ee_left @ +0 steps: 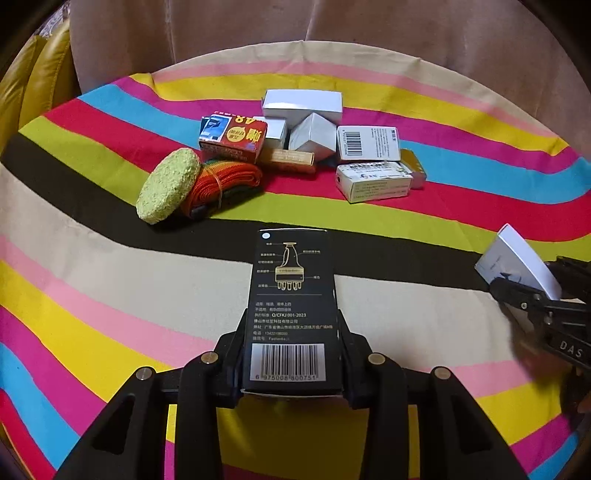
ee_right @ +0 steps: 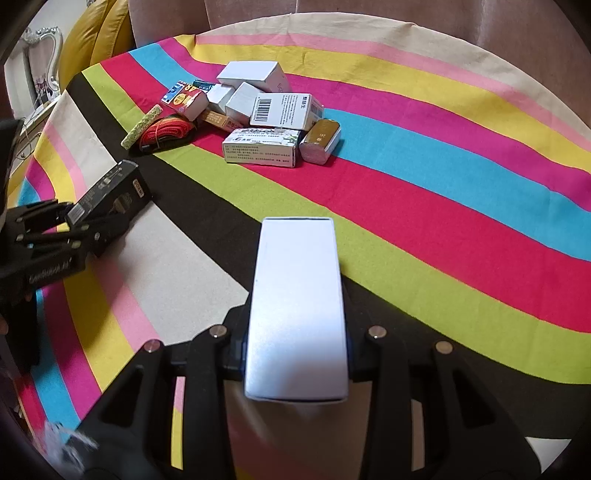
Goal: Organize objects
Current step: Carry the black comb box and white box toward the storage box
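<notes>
The left gripper (ee_left: pixel 291 369) is clamping a black box (ee_left: pixel 291 295) just short of the pile of boxes (ee_left: pixel 314 136); the right gripper (ee_right: pixel 295 354) is gripping a white box (ee_right: pixel 297 306) nearer us; she should be lowering each level beside that pile before letting go.

A striped tablecloth (ee_left: pixel 110 280) lies before a yellow cushion (ee_left: pixel 40 81) and brown upholstery (ee_left: pixel 406 29).

both hand-held grippers (ee_left: pixel 291 354) (ee_right: pixel 295 354) angled downward, jaws clamped
</notes>
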A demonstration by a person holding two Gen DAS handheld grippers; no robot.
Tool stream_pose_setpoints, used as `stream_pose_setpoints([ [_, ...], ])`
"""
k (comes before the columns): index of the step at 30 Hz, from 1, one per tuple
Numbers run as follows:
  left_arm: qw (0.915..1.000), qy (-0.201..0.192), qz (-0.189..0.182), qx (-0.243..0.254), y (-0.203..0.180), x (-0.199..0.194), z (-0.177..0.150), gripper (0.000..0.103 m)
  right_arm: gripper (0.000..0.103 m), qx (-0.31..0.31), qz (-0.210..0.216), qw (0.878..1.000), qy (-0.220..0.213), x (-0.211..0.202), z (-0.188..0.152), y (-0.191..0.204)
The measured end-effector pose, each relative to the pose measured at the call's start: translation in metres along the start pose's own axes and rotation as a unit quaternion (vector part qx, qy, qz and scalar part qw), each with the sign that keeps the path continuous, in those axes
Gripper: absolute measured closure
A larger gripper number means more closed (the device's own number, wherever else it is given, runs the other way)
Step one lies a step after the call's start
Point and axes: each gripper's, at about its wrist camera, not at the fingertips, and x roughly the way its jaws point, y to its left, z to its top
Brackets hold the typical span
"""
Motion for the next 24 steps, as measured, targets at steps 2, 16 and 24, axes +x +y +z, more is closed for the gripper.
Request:
stream_pose_setpoints([
  [2, 0.9999, -0.001, -0.008, -0.015, 0.0066, 0.0020, 0.0007, 0.063, 0.055, -0.004, 0.004, 1.000, 0.001, 0.0003, 0.0009, 0.0017],
  [16, 0.9998, 0.000, 0.009, -0.020, 0.0073, 0.0055, 0.0010, 0.063, 0.064, -0.007, -0.019, 1.000, 0.001, 0.0009, 0.0021, 0.0029],
  [24, 0.9995, 0.001, 0.016, -0.028, 0.0096, 0.0057, 0.0004, 0.063, 0.064, 0.006, -0.025, 1.000, 0.001, 0.0021, 0.0012, -0.0023],
])
